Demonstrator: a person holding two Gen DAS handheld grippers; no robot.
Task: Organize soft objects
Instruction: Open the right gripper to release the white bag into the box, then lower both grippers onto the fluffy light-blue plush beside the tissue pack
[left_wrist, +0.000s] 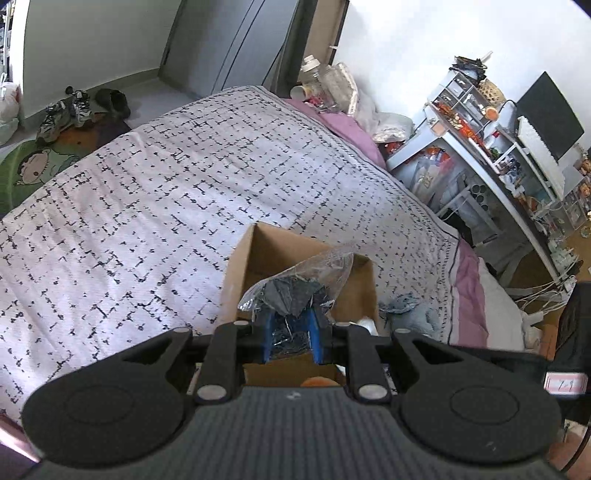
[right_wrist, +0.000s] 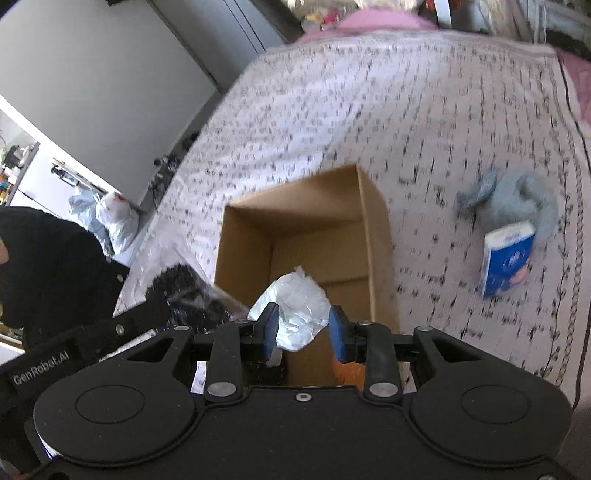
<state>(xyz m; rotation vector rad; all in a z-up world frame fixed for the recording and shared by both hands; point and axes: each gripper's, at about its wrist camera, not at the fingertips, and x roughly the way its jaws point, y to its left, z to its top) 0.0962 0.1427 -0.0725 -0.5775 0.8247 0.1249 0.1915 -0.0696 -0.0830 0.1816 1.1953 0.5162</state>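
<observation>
Blue fingers (left_wrist: 271, 334) of the left gripper (left_wrist: 291, 338) are clamped on a clear bag of dark fabric (left_wrist: 295, 291), held above the open cardboard box (left_wrist: 236, 273), probably so it can drop straight in. Fingers (right_wrist: 269, 328) of the right gripper (right_wrist: 303, 330) stand either side of a crumpled white bag (right_wrist: 295, 310) over the same box; whether they pinch it I cannot tell. Near the bed's (right_wrist: 369, 110) right edge lie a grey-blue plush (right_wrist: 524, 203) and a blue tissue pack (right_wrist: 508, 258), apparently waiting.

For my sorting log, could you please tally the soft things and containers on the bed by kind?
Bagged dark cloth, in the left gripper: 1
Clear plastic bag, between the right gripper's fingers: 1
Blue plush toy: 1
Blue tissue pack: 1
Cardboard box: 1
Total: 5
</observation>
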